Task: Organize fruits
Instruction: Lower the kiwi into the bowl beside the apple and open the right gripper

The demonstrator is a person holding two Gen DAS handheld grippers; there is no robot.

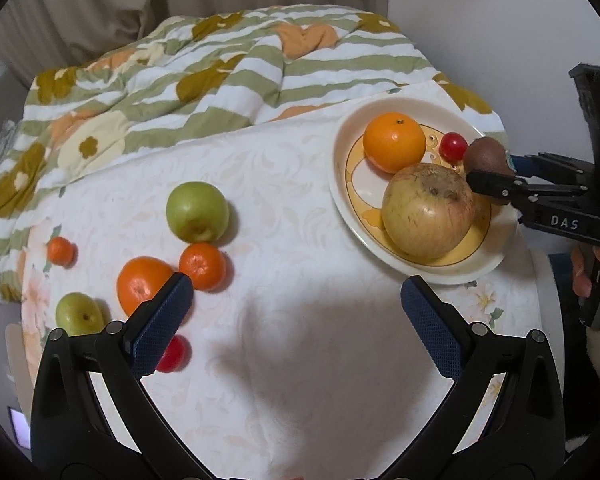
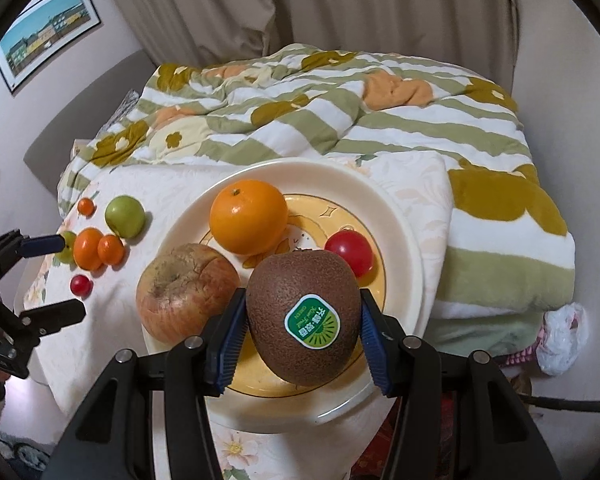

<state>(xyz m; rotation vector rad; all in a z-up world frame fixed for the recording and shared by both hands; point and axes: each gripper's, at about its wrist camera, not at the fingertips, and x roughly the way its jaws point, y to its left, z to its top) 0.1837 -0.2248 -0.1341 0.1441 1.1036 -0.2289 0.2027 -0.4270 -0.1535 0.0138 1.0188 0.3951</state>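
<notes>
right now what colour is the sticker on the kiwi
Green with a white border, on the kiwi held by the right gripper; clearest in the right wrist view.

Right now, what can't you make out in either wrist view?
- Left wrist view: the small red tomato near the left tongs is half covered by the left finger pad.
- Left wrist view: the brown fuzzy kiwi in the right tongs is partly hidden by their fingers.
- Right wrist view: whether the kiwi touches the cream plate; its underside is hidden.
- Right wrist view: the small print on the kiwi's green sticker is too small.
</notes>
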